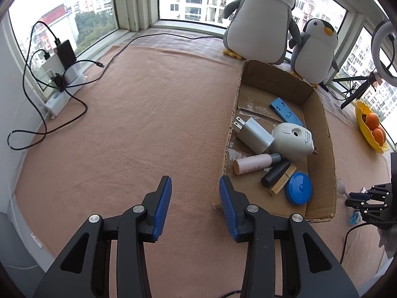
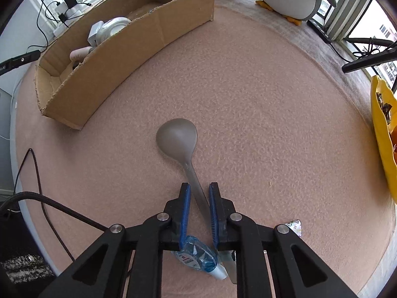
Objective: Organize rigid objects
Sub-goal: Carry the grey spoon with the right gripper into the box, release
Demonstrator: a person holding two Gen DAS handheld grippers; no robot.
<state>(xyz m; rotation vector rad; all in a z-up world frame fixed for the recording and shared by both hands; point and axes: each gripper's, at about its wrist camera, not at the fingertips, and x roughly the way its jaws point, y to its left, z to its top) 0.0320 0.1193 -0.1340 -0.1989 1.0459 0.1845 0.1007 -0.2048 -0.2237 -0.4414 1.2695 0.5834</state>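
Observation:
A grey spoon (image 2: pixel 177 137) lies on the pink cloth, bowl pointing away. My right gripper (image 2: pixel 199 188) has its jaws around the spoon's handle, narrowly apart, with the right pad against it; a small gap shows on the left. My left gripper (image 1: pixel 195 181) is open and empty above the cloth, just left of the cardboard box (image 1: pixel 322 121). The box holds a white charger (image 1: pixel 255 134), a white plug device (image 1: pixel 292 140), a pink tube (image 1: pixel 253 163), a dark tube (image 1: pixel 274 175), a wooden clip (image 1: pixel 282 182), a blue round case (image 1: pixel 299 188) and a blue bracket (image 1: pixel 285 108). The box also shows in the right wrist view (image 2: pixel 139 39).
Two plush penguins (image 1: pixel 260 19) stand behind the box. A yellow bowl with oranges (image 1: pixel 369 126) is at the right. Chargers and black cables (image 1: pixel 62 69) lie at the left by the window. A clear blue-capped bottle (image 2: pixel 198 258) lies under my right gripper.

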